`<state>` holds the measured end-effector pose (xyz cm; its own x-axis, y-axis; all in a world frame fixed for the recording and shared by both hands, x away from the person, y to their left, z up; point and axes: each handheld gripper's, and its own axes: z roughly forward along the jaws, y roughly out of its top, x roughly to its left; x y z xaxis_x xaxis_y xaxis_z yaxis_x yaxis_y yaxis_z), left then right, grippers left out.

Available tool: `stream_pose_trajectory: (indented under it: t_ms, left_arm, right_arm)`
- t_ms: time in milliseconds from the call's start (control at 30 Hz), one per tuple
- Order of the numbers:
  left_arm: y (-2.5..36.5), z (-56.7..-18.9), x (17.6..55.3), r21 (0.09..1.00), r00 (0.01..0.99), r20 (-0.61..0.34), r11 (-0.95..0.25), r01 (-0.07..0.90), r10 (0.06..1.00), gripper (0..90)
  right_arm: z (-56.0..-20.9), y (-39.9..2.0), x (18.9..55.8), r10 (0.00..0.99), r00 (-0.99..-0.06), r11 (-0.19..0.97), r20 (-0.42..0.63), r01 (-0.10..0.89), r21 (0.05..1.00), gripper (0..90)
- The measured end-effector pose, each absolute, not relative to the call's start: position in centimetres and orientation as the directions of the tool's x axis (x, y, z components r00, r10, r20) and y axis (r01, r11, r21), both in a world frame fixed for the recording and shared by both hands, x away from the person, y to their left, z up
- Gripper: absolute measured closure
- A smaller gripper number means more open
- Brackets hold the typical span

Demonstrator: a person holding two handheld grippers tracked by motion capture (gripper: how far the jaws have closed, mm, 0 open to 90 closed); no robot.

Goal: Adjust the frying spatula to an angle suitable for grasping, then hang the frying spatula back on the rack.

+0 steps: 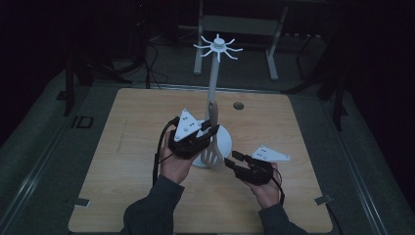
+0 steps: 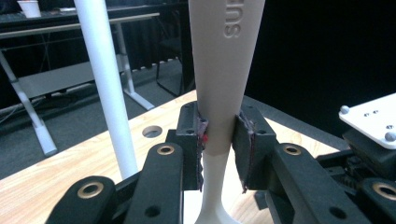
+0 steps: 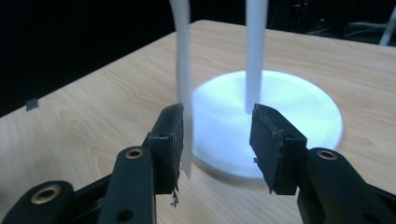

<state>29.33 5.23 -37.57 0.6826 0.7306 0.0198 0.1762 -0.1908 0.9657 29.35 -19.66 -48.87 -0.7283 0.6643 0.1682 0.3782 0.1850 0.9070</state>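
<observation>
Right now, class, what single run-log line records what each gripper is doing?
left gripper: shut on beige slotted spatula | right gripper: open beside spatula head | white hook stand: upright on wooden table

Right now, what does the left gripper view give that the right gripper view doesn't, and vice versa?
Left gripper view: jaws clamped on the spatula handle, raised lettering on it, a round hole in the table.
Right gripper view: open jaws, the spatula's edge beside one pad, the stand's round white base.
Both: stand pole, wooden tabletop.

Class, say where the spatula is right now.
In the high view the spatula stands upright near the table's middle, clamped by the left gripper, its slotted blade low beside the stand's round base, left of the right gripper.
</observation>
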Motion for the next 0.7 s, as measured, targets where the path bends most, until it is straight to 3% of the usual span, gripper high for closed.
stream_pose_trajectory:
  t_ms: [700]
  left_arm:
    - [4.5,-35.8,29.3,0.974,0.603,0.054,-0.176,0.145,0.796,73.4]
  right_arm:
    - [-51.4,-23.5,28.2,0.729,-0.664,0.181,0.165,0.420,0.889,54.7]
